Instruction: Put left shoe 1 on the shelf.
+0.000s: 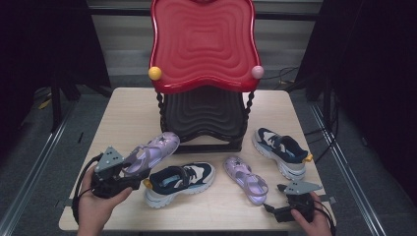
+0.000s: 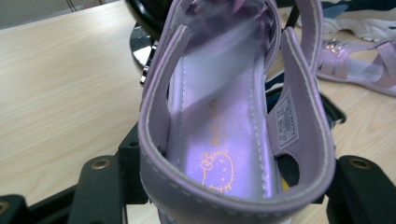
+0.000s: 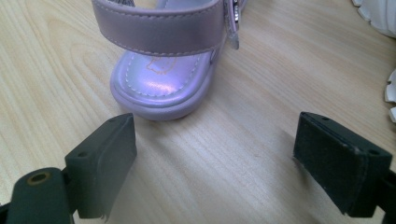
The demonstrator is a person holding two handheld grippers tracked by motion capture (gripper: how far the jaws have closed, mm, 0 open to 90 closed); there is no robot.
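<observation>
The surface [image 1: 128, 110] is lying bare left of the rack [image 1: 204, 73]; the left hand-held gripper [image 1: 129, 169] is pinching a lilac sandal [image 1: 150, 151] aloft, the right hand-held gripper [image 3: 212, 158] is sitting spread behind the other sandal [image 3: 161, 70].

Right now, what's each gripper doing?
Left gripper: shut on the heel of a purple sandal.
Right gripper: open, holding nothing, behind the second sandal.

sandal [image 2: 224, 140]: toe cut off at top, strap blurred | second sandal [image 3: 163, 70]: front cut off at top | rack [image 1: 204, 44]: top cropped, lower tiers shadowed
</observation>
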